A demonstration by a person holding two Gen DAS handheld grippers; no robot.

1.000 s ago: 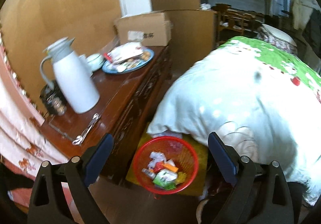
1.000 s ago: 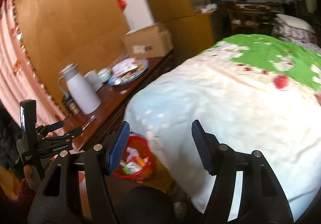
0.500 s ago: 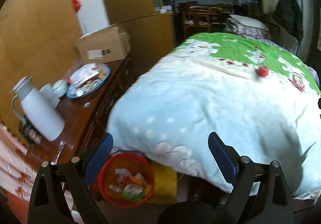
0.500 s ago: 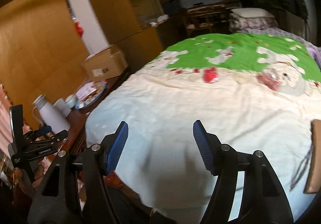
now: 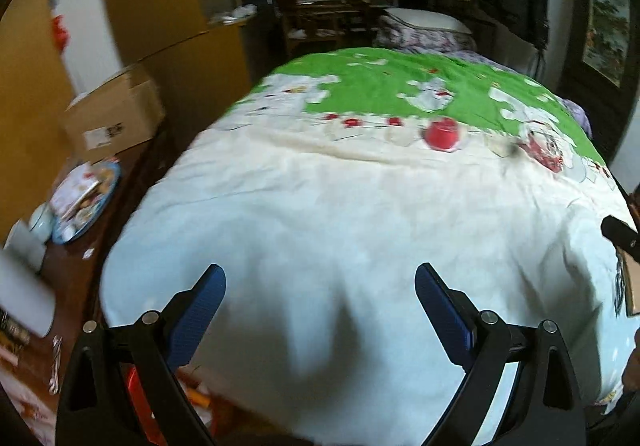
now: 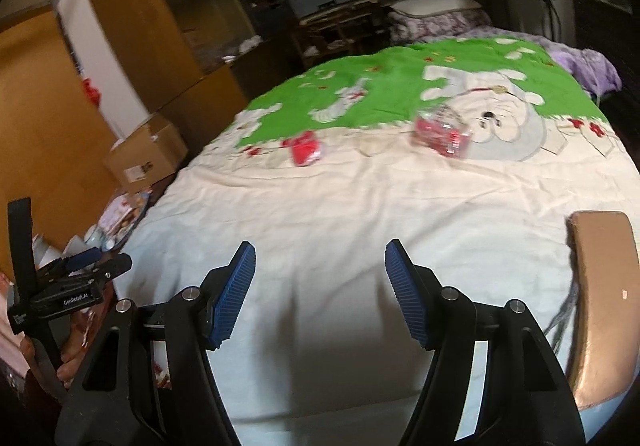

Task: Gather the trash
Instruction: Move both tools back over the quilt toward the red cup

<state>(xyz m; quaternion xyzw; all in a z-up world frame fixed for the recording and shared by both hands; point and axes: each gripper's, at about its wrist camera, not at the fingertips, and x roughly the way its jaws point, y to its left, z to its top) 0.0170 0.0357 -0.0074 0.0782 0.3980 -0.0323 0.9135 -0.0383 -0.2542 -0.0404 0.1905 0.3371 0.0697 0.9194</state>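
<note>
Two pieces of trash lie on the bed's quilt [image 6: 360,214]. A small red wrapper [image 6: 306,151] [image 5: 442,133] sits near the green band. A clear packet with red print [image 6: 442,134] [image 5: 540,154] lies further right. My left gripper [image 5: 320,286] is open over the near white part of the quilt, nothing between its blue pads. My right gripper [image 6: 320,266] is open too, empty, also above the near quilt. The red trash basket [image 5: 140,402] peeks out at the lower left behind the left gripper's frame. The left gripper's body [image 6: 68,286] shows at the left edge of the right wrist view.
A wooden sideboard [image 5: 80,286] runs along the bed's left with a cardboard box [image 5: 112,118], a blue plate of snacks [image 5: 86,198] and a white thermos [image 5: 20,286]. A brown board [image 6: 600,306] lies on the quilt at the right. Dark furniture stands behind the bed.
Both grippers swung right from the sideboard and basket to face the bed. The basket slid to the lower left edge; the wrappers on the quilt came into view. Both stayed open.
</note>
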